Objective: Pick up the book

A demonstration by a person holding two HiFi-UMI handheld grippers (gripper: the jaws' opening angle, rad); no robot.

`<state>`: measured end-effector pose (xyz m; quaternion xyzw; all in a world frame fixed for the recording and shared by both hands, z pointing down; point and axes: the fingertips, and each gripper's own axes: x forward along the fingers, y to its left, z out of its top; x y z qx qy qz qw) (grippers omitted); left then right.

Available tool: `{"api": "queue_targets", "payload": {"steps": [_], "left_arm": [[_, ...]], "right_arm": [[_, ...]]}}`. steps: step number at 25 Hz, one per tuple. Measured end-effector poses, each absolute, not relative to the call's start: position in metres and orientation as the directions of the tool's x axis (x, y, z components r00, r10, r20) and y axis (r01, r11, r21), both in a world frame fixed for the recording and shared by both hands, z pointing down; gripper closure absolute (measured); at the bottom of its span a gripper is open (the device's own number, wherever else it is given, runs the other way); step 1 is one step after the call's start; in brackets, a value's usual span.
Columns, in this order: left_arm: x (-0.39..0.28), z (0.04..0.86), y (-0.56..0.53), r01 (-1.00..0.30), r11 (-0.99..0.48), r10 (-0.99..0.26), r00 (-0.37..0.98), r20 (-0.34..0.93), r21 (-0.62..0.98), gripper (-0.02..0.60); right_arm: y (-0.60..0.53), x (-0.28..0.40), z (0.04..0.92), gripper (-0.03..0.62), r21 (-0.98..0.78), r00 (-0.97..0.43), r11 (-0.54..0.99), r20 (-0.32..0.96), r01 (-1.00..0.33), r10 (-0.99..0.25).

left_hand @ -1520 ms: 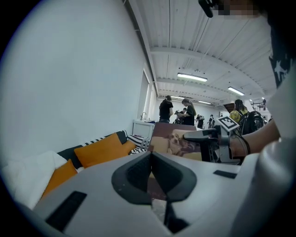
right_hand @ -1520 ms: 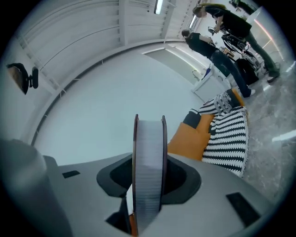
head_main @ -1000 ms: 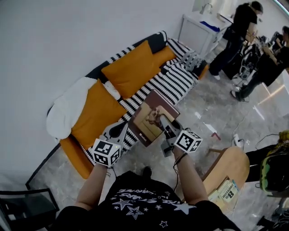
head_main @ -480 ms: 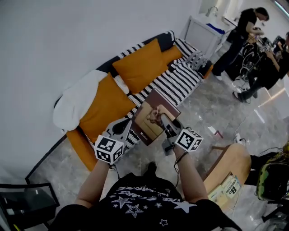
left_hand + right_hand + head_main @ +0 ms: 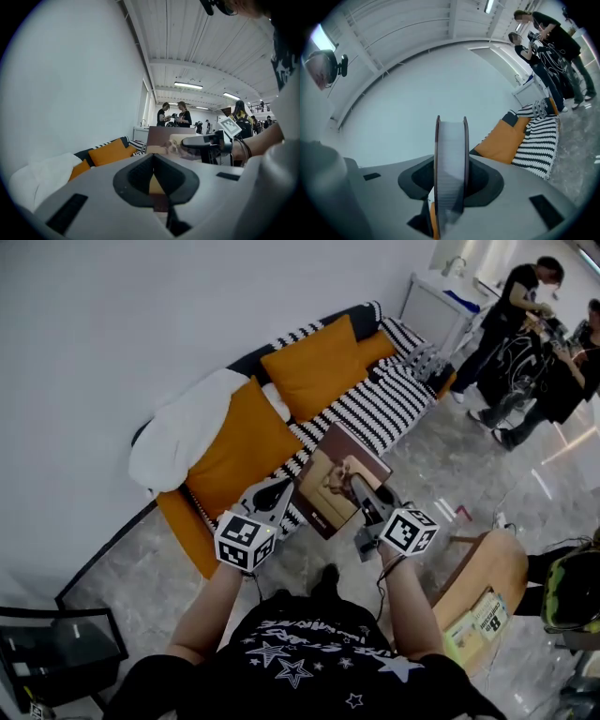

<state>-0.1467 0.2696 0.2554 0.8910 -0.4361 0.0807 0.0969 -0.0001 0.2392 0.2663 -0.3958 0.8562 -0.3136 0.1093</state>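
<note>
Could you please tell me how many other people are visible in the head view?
2: one person by the counter at top right, a second person at the right edge below; more may be hidden.

Striped sofa [image 5: 380, 401], white wall [image 5: 131, 324], marble floor [image 5: 122, 563]

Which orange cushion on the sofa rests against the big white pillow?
The orange cushion at the sofa's lower-left end in the head view; the others sit farther up the seat.

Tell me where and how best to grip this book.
Probably at an edge, jaws on both covers, coming in edge-on: the book is a thin, flat slab. The right gripper clamps its page edge that way, from the near side.
</note>
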Motion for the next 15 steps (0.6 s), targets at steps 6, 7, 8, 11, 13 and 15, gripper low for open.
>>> {"api": "queue_targets", "payload": {"steps": [6,7,8,11,13,15], "left_arm": [[-0.169,0.257,0.294,-0.779,-0.619,-0.748,0.624,0.226,0.105,0.577],[-0.173,0.257,0.297,-0.777,-0.621,-0.746,0.627,0.224,0.104,0.577],[-0.177,0.257,0.3,-0.775,-0.624,-0.745,0.629,0.223,0.103,0.577],[-0.189,0.259,0.31,-0.77,-0.629,-0.739,0.635,0.225,0.107,0.577],[-0.196,0.261,0.317,-0.766,-0.634,-0.734,0.64,0.226,0.111,0.577],[-0.203,0.264,0.321,-0.762,-0.637,-0.73,0.644,0.227,0.113,0.577]], "right_arm": [[0.272,-0.017,0.269,0.448,-0.61,-0.648,0.475,0.085,-0.635,-0.757],[0.277,-0.02,0.269,0.448,-0.609,-0.644,0.472,0.086,-0.637,-0.76],[0.281,-0.023,0.269,0.447,-0.608,-0.641,0.469,0.087,-0.64,-0.762],[0.294,-0.033,0.272,0.448,-0.606,-0.633,0.458,0.098,-0.65,-0.768],[0.303,-0.04,0.276,0.447,-0.607,-0.629,0.451,0.106,-0.655,-0.77],[0.31,-0.048,0.278,0.447,-0.607,-0.627,0.448,0.11,-0.657,-0.771]]}}
